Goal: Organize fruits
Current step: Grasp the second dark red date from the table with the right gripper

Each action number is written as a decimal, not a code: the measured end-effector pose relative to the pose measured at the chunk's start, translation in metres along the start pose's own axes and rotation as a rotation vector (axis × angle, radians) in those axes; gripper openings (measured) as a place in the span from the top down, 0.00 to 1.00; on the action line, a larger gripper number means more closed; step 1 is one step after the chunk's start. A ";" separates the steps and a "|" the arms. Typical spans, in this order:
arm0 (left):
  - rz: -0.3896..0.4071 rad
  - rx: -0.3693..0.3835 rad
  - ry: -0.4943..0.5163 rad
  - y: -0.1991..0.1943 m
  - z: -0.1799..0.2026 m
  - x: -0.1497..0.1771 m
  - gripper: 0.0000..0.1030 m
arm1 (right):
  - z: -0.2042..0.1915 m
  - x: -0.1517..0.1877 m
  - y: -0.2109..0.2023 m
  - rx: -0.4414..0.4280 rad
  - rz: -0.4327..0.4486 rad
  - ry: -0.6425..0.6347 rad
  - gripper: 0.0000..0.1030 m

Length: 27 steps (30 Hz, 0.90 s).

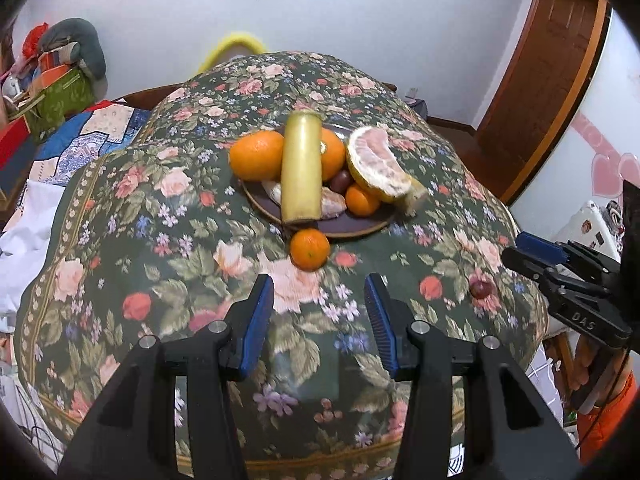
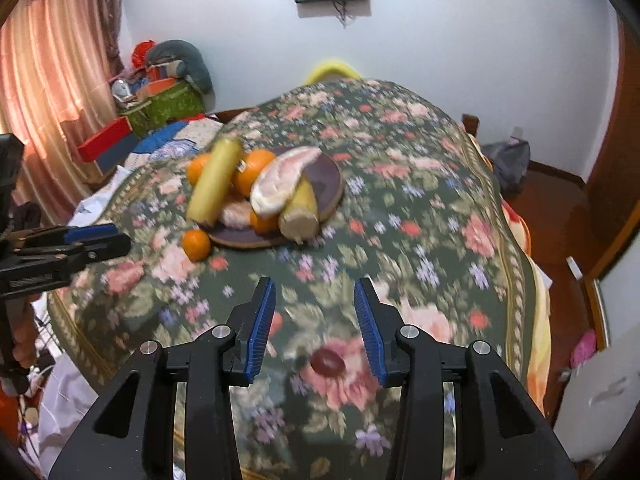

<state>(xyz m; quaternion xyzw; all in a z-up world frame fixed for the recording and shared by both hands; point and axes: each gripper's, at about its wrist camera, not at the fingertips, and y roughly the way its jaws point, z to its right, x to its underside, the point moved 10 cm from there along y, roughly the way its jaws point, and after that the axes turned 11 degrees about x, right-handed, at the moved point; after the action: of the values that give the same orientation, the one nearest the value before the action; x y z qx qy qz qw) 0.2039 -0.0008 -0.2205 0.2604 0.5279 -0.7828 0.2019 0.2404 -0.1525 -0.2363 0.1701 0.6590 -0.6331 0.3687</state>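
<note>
A: Mandarin first: small round orange mandarin [image 1: 309, 249] on the floral tablecloth [image 1: 120, 216], touching the dark round plate [image 1: 360, 229]. Our left gripper [image 1: 319, 312] gapes empty; we'd pinch its firm middle.

B: Right gripper [image 2: 315, 322] spread, straddling the small smooth dark-red fruit [image 2: 328, 362], probably slippery.

The right gripper [image 2: 315, 328] hangs with its fingers [image 2: 259, 328] parted over a floral counter [image 2: 420, 208], a small red fruit [image 2: 328, 362] lying between them. Up left of centre, a dark plate [image 2: 326, 178] holds piled fruit; one mandarin [image 2: 196, 245] sits just beside its rim.
</note>
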 end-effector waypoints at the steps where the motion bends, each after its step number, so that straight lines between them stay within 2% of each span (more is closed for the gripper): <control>1: -0.005 0.002 0.001 0.001 0.001 0.002 0.55 | 0.001 0.005 0.001 0.006 -0.008 -0.003 0.63; 8: -0.030 -0.016 -0.006 0.013 0.003 0.019 0.51 | 0.006 0.037 0.018 0.012 -0.079 0.004 0.63; 16: -0.048 -0.031 -0.001 0.027 -0.006 0.028 0.51 | 0.001 0.056 0.032 -0.028 -0.128 0.024 0.64; 18: -0.050 -0.032 0.001 0.030 -0.008 0.028 0.51 | 0.002 0.055 0.033 -0.030 -0.119 0.036 0.66; 20: -0.055 -0.037 0.005 0.034 -0.010 0.028 0.51 | 0.002 0.055 0.033 -0.031 -0.114 0.043 0.75; 23: -0.064 -0.042 0.002 0.041 -0.014 0.026 0.51 | 0.002 0.054 0.033 -0.038 -0.110 0.047 0.80; 27: -0.071 -0.042 -0.009 0.050 -0.020 0.020 0.51 | 0.002 0.050 0.031 -0.046 -0.101 0.046 0.82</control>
<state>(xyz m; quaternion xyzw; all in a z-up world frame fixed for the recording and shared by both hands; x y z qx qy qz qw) 0.2215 -0.0008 -0.2754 0.2336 0.5522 -0.7793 0.1819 0.2289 -0.1621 -0.2935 0.1427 0.6893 -0.6315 0.3251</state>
